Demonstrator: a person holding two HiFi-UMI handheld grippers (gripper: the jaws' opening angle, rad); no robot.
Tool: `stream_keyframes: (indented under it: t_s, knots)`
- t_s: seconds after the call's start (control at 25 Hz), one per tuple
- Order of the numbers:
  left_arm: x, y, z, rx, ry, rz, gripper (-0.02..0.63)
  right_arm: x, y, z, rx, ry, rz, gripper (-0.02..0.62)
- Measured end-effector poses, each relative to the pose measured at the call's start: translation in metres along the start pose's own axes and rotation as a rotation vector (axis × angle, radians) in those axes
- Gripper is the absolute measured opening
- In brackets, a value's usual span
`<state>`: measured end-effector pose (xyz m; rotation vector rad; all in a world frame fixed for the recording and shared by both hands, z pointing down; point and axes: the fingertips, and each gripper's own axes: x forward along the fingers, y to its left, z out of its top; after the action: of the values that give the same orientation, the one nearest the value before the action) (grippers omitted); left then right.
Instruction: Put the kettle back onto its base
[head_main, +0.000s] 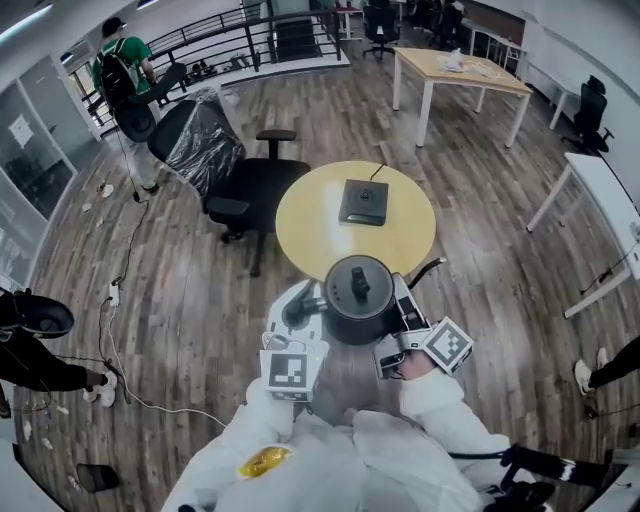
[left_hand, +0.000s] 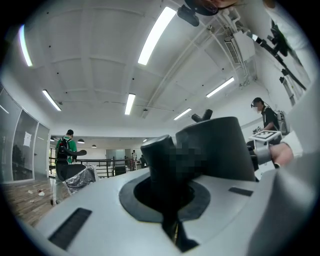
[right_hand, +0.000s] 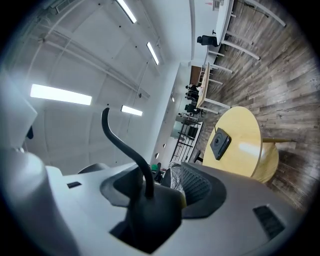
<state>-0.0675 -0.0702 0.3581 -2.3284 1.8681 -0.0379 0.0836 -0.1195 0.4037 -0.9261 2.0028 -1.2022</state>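
An open office with a plank wood floor (head_main: 200, 300), seen from above: a round yellow surface (head_main: 310, 225) stands in the middle of the room, with the square black base (head_main: 363, 202) lying flat near its centre, a cord running from it toward the far edge. In the foreground, a person in white sleeves holds the black kettle (head_main: 358, 297) in the air at the near edge of the surface, clear of the base and not touching it. The left hand-held gripper (head_main: 303, 308) is closed on the kettle's thick dark handle (left_hand: 162, 160), with the kettle's tapered body rising just behind it in the left gripper view. The right hand-held gripper (head_main: 405, 303) is clamped at the foot of the thin curved spout (right_hand: 120, 142), which arcs up and away from its jaws in the right gripper view; the base appears well beyond it on the yellow top. Behind the surface, a black office chair (head_main: 250, 185) sits pushed close to its left side, its backrest wrapped in plastic. A person in a green shirt (head_main: 125, 70) with a backpack stands by a railing at far left, and a pale wooden desk (head_main: 460, 68) stands at the back right.
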Motion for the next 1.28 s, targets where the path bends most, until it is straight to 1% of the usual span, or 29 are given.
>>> stream_keyframes:
  t_s: [0.28,0.4,0.56,0.64,0.8,1.0,1.12,1.28]
  knots:
    - [0.074,0.020,-0.029,-0.006,0.019,-0.019,0.000,0.056,-0.041,0.021,0.026,-0.008,-0.036,0.239]
    - [0.111,0.027,-0.038,-0.008,0.016,-0.045,0.000,0.084,-0.058,0.036,0.028,-0.028,-0.047,0.239]
    - [0.163,0.038,-0.037,-0.007,-0.002,-0.098,0.000,0.125,-0.076,0.059,0.034,-0.058,-0.071,0.239]
    - [0.192,0.047,-0.035,-0.001,-0.005,-0.119,0.000,0.152,-0.083,0.072,0.031,-0.073,-0.068,0.239]
    - [0.253,0.076,-0.045,0.013,-0.020,-0.138,0.000,0.210,-0.096,0.091,0.035,-0.099,-0.064,0.239]
    - [0.310,0.100,-0.037,0.020,-0.059,-0.165,0.000,0.265,-0.104,0.114,0.010,-0.117,-0.045,0.239]
    - [0.336,0.108,-0.036,0.021,-0.077,-0.163,0.000,0.290,-0.110,0.126,0.008,-0.120,-0.024,0.239]
    - [0.363,0.117,-0.055,-0.038,-0.037,-0.134,0.000,0.314,-0.128,0.136,-0.032,-0.083,-0.038,0.239]
